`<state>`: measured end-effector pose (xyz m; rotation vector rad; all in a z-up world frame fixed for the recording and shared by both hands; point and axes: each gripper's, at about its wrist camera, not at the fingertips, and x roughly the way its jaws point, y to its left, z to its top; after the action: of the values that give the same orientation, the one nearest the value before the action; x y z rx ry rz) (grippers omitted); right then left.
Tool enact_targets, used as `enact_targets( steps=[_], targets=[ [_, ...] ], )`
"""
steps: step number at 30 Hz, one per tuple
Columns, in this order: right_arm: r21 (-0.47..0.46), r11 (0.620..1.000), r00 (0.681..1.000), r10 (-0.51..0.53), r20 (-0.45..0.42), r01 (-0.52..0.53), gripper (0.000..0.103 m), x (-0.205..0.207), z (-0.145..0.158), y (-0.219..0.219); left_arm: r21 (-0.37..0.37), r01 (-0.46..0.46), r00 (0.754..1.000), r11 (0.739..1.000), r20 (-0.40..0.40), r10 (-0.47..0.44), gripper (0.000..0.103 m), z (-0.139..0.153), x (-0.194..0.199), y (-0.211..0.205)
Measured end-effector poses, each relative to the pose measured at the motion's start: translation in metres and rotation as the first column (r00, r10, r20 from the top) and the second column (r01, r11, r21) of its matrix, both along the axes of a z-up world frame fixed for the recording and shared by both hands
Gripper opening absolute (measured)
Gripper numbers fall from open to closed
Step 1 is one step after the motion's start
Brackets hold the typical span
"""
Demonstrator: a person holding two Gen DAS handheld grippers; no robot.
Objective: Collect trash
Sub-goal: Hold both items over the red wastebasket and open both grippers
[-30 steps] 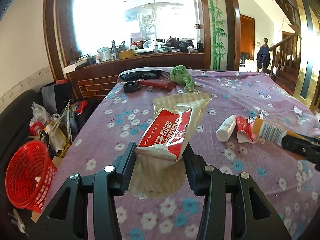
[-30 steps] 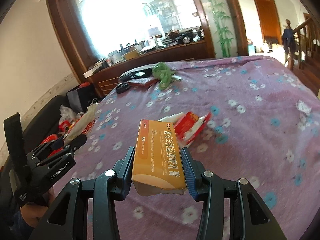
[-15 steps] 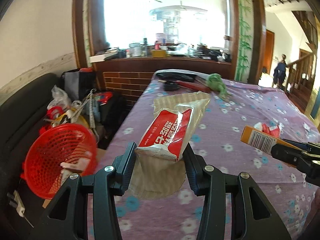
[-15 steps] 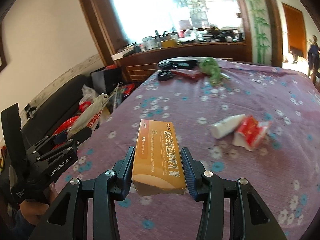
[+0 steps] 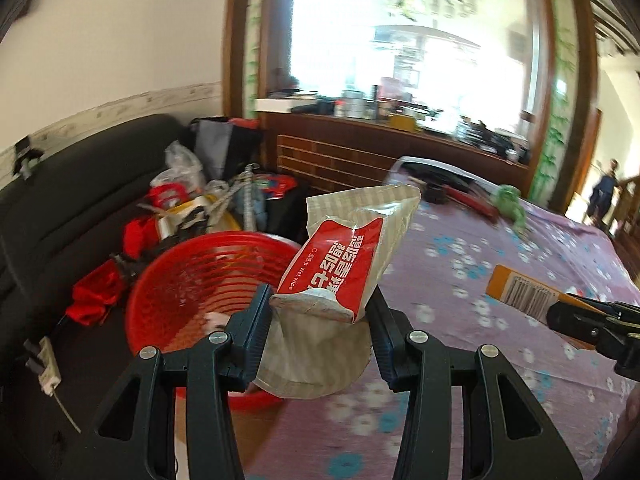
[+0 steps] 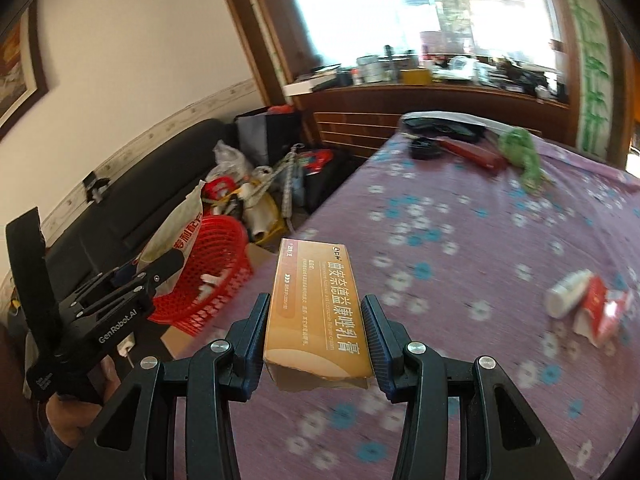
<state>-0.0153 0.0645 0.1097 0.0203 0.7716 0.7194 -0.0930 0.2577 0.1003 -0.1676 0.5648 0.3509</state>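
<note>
My left gripper (image 5: 320,320) is shut on a red and beige wet wipe packet (image 5: 340,264), held above the rim of a red mesh basket (image 5: 200,280) beside the table. My right gripper (image 6: 316,328) is shut on an orange ointment box (image 6: 316,300), held over the table's left edge. The right wrist view shows the left gripper (image 6: 160,268) with the packet (image 6: 176,228) over the basket (image 6: 212,272). The box (image 5: 520,292) shows at the right of the left wrist view. A white bottle (image 6: 568,288) and a red wrapper (image 6: 600,308) lie on the table.
The table has a purple flowered cloth (image 6: 480,240). At its far end lie a green rag (image 6: 524,156), a red case (image 6: 472,152) and black items (image 6: 440,128). A black sofa (image 5: 60,200) and a pile of bags (image 5: 200,196) stand left of the table.
Both grippers have swung left toward the basket. The basket now sits right below the wet wipe packet. Both grips are unchanged.
</note>
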Motion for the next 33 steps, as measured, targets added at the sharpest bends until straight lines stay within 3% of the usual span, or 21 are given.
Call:
enact_targets(
  steps=[6, 13, 33],
  targets=[
    [0.002, 0.997, 0.997, 0.078, -0.006, -0.078, 0.049, 0.000, 0.002, 0.059, -0.041, -0.109, 0.994, 0.993, -0.025, 0.108, 0.045, -0.012, -0.010, 0.058],
    [0.005, 0.991, 0.991, 0.131, -0.033, -0.131, 0.049, 0.007, -0.001, 0.113, -0.066, -0.165, 0.986, 0.984, -0.050, 0.162, 0.045, -0.024, -0.014, 0.094],
    [0.032, 0.990, 0.985, 0.138, -0.105, -0.136, 0.050, 0.046, -0.021, 0.187, -0.092, -0.179, 0.982, 0.980, -0.081, 0.172, 0.045, -0.038, 0.008, 0.119]
  ],
)
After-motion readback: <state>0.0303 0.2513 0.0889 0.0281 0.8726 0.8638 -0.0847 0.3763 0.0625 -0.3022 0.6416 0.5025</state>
